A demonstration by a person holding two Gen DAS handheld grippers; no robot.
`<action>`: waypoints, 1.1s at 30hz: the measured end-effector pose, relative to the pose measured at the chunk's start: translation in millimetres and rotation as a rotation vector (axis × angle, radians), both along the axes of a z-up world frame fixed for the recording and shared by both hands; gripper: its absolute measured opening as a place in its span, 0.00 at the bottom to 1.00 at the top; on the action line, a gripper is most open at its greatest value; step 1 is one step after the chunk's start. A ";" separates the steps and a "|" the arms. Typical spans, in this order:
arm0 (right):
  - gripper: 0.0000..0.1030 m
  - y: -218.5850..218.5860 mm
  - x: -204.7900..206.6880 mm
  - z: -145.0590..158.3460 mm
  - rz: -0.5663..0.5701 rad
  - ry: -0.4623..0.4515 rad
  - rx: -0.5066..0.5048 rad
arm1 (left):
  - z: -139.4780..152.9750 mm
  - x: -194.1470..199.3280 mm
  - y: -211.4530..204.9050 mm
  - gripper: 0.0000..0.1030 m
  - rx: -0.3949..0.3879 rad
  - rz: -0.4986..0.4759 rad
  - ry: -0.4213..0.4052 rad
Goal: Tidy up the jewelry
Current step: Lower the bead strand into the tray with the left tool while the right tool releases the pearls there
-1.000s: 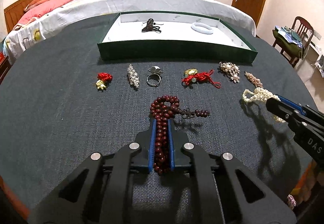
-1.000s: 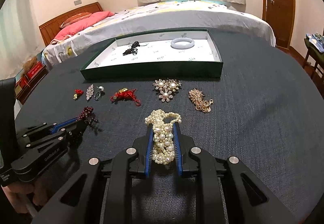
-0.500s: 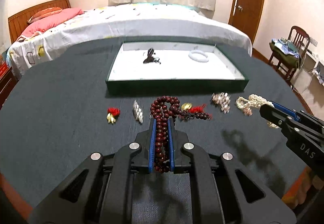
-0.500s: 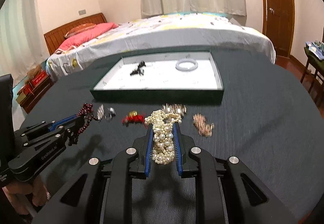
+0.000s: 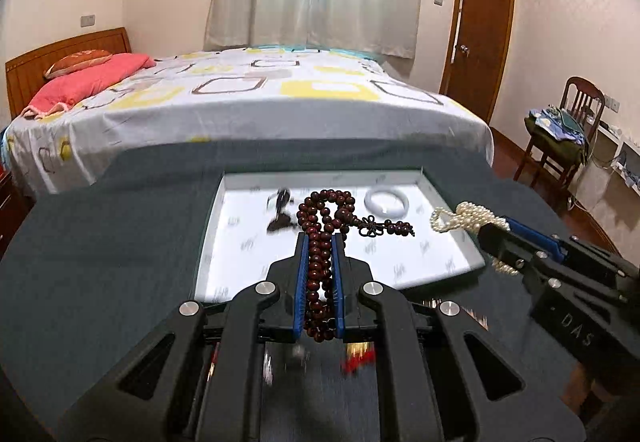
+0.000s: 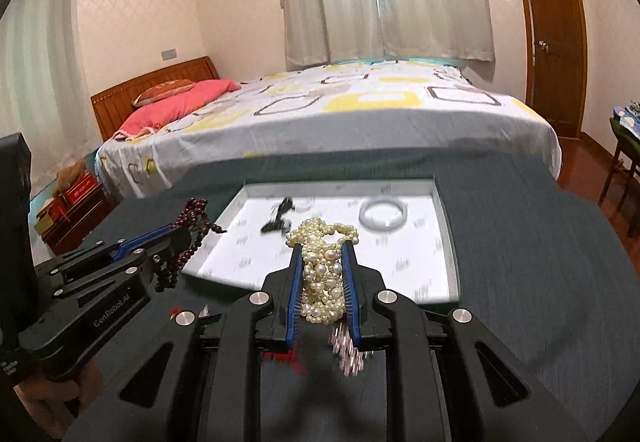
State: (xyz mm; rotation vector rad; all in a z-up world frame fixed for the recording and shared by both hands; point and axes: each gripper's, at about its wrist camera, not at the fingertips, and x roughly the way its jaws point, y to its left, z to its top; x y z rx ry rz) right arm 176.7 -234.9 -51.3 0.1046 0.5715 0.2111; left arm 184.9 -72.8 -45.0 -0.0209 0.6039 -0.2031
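Left wrist view: my left gripper [image 5: 319,242] clamps the brown bead string [image 5: 320,266], lengthwise along the fingers, looped end over the white tray [image 5: 448,258]. My right gripper [image 6: 322,254] pinches the pearl string [image 6: 323,278] likewise, raised above the tray's near edge.

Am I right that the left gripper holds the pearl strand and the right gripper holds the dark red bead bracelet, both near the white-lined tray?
Swapped. The left wrist view shows the left gripper shut on the dark red bead bracelet; the right wrist view shows the right gripper shut on the pearl strand. Both are near the white-lined tray.
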 end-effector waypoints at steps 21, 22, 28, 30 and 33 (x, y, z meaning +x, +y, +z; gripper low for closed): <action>0.19 -17.8 118.4 -68.6 -0.069 0.168 -0.060 | -78.5 132.4 -42.2 0.11 0.077 0.003 0.182; 0.19 -18.5 120.6 -72.5 -0.071 0.180 -0.067 | -82.1 135.5 -41.5 0.11 0.083 0.007 0.192; 0.19 -19.0 128.6 -85.7 -0.065 0.233 -0.089 | -97.4 144.6 -39.5 0.11 0.092 0.008 0.255; 0.19 -19.9 130.0 -89.4 -0.066 0.250 -0.091 | -101.7 146.3 -38.4 0.12 0.091 0.009 0.275; 0.19 -22.9 132.6 -93.3 -0.069 0.267 -0.085 | -103.1 148.8 -36.4 0.16 0.083 0.012 0.283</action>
